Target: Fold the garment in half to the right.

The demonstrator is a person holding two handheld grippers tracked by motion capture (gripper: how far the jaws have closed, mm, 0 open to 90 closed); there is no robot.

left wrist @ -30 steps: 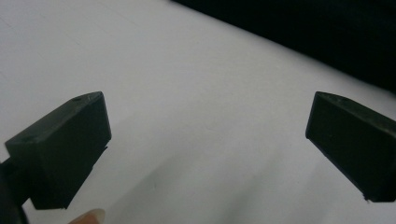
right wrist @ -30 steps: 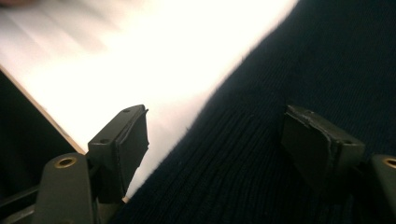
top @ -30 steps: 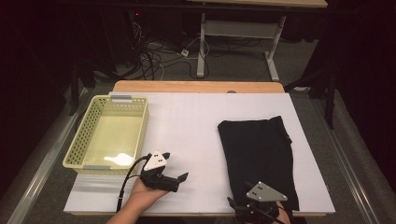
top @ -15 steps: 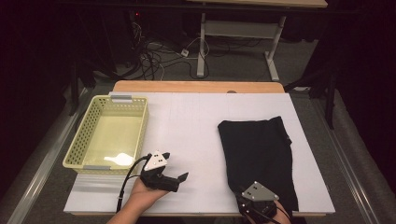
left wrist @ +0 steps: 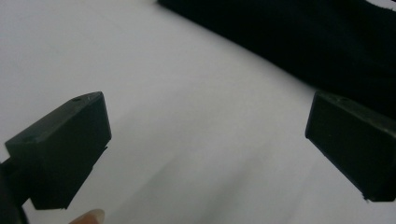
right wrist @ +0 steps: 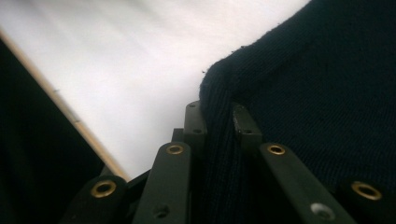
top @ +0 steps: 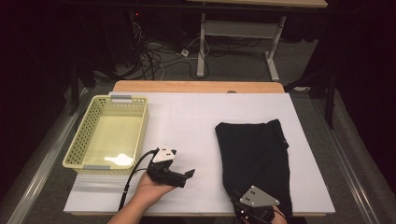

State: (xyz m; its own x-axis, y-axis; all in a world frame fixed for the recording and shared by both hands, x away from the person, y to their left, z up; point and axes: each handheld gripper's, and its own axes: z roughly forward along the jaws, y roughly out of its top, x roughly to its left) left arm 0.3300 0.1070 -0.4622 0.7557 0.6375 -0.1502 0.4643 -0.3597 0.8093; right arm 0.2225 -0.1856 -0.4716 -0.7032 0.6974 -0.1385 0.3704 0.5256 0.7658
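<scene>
A white counter (top: 187,121) with a wooden far edge is standing in a dark room, with cables (top: 159,56) lying tangled on the grey floor beyond it beside a desk frame (top: 233,42). A yellow basket (top: 109,135) is sitting at the counter's left side. The black garment (top: 257,154) is lying flat at the right. The right claw (right wrist: 217,121), its jaws having just been closing, is pinching the garment's near corner. The left claw (left wrist: 205,135) is hovering wide open with nothing between its jaws, just beside the garment.
</scene>
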